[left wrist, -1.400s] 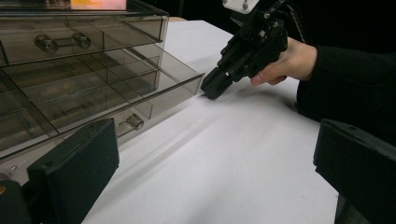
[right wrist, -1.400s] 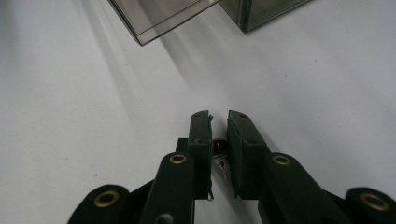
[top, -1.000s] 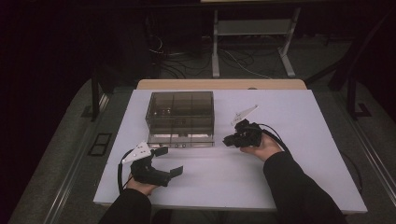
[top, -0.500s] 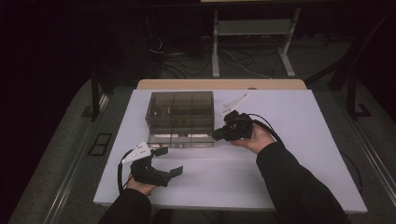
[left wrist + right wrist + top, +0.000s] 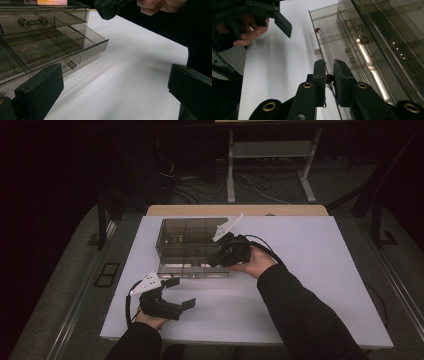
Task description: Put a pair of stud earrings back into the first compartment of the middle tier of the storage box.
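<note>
Two views disagree on detail: high view puts the right gripper (image 5: 214,258) at the smoky drawer box (image 5: 187,245) mid-table; right gripper view shows its jaws pinching a small dark-red bit (image 5: 329,78) against the open drawer's front edge. Left gripper (image 5: 181,292) rests near the box's front-left, jaws spread, nothing between.

1. Dim and grainy from the high view; room beyond the white table (image 5: 310,270) sunk in near-black.
2. Table top brightest of all, lit softly from above, faint shadows under hands and sleeves.
3. Pale streaks of glare along the clear drawer box (image 5: 372,50) in the right gripper view; nearest jaws soft, out of focus.
4. Left gripper view brighter, long grey shadow trailing from the box front (image 5: 75,57) across the table.
5. Near jaws blurred at the bottom corners.
</note>
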